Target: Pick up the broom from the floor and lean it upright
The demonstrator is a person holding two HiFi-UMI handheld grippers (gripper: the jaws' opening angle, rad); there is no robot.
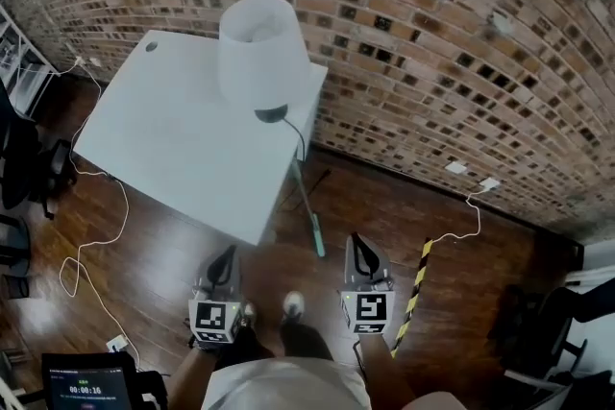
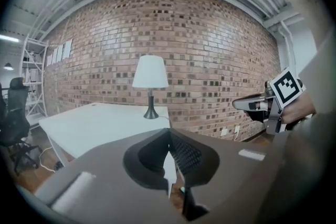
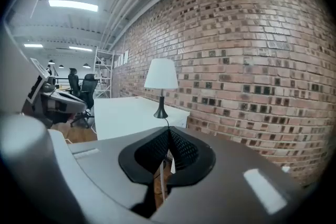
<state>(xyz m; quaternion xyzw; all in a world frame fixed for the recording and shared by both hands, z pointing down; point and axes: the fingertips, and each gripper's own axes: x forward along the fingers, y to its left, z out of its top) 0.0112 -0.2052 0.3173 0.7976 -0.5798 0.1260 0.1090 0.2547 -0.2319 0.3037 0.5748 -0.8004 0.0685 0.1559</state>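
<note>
A thin pale pole with a greenish end (image 1: pixel 309 216) lies on the wooden floor, running out from under the white table's (image 1: pixel 173 139) near edge; it looks like the broom's handle, and no head shows. Through the jaws' lower gap I see a sliver of it in the left gripper view (image 2: pixel 181 190) and in the right gripper view (image 3: pixel 155 186). My left gripper (image 1: pixel 227 254) (image 2: pixel 169 132) and right gripper (image 1: pixel 357 243) (image 3: pixel 168 131) hang side by side above the floor, short of the pole. Both are shut with nothing between their jaws and point toward the brick wall.
A white-shaded lamp (image 1: pixel 259 53) stands on the table by the brick wall (image 1: pixel 461 62). A yellow-black striped strip (image 1: pixel 415 288) lies on the floor to the right. A white cable (image 1: pixel 96 245) loops at the left near office chairs (image 1: pixel 24 168). The person's shoes (image 1: pixel 293 304) are between the grippers.
</note>
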